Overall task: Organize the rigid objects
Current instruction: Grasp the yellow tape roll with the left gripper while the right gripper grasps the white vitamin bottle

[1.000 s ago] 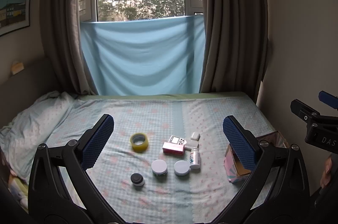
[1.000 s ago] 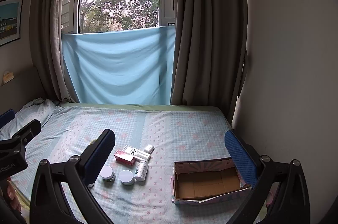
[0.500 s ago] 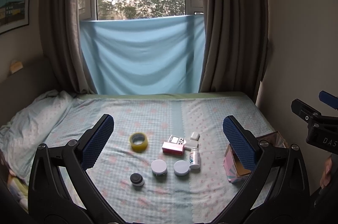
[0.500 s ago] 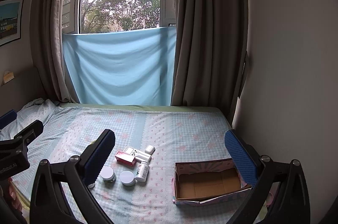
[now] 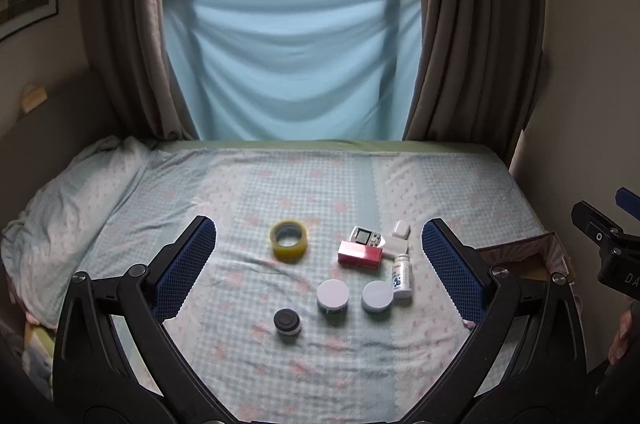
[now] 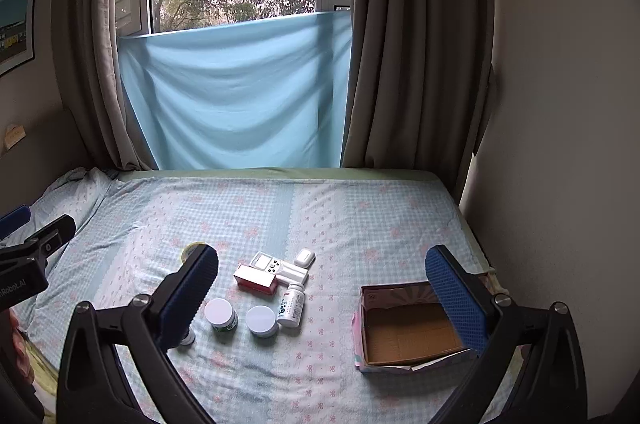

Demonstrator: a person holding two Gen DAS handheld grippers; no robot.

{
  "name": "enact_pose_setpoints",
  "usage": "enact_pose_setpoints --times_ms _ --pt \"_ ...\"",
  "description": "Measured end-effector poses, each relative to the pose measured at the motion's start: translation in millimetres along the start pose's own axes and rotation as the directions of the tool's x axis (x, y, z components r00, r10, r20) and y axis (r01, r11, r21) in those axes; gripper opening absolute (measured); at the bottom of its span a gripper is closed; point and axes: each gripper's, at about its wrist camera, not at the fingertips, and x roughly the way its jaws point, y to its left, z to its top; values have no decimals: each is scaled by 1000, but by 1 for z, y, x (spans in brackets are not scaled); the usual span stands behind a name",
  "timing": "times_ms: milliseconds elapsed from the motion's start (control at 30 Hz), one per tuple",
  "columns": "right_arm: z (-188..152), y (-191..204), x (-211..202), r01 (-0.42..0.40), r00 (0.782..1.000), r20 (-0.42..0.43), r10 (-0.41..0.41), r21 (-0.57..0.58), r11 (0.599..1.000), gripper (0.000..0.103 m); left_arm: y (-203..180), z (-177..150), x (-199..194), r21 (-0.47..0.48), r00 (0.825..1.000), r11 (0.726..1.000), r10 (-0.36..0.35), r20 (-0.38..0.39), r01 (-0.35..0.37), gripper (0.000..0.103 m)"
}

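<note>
Right wrist: bottle (image 6: 291, 305) lying, cap perhaps windowward.

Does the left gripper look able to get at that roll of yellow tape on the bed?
Probably yes. The left gripper is open, and the yellow tape lies apart from the other things, with nothing in between.

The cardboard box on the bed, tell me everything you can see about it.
The cardboard box is a shallow, open-topped rectangular tray with plain brown cardboard inside and pink patterned paper on its outer walls. It looks empty. It sits flat on the checked bedsheet, on the right side near the wall, apart from the white bottle and the other small items to its left. Nothing touches it; the right claw is open in front of the camera, one finger overlapping its right end in view.
</note>
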Motion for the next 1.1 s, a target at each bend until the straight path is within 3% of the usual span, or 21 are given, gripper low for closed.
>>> enact_pose_setpoints --times_ms 233,533,733,900,1100 --pt "-4 27 72 12 990 -138 -6 44 999 103 45 2 89 -6 989 999 -32 -142 32 103" --pt "-30 50 196 40 940 -340 -15 66 997 103 78 -22 256 1 941 997 -76 -330 80 103" --pt "-58 58 281 19 875 -484 13 61 998 103 81 -60 357 22 892 996 -67 -447 86 103" --pt "-90 60 352 12 798 -601 32 70 997 103 84 -95 433 26 852 996 -56 -521 81 103" --pt "-124 59 416 65 711 -703 15 87 994 103 88 -125 513 33 804 997 -39 -594 73 103"
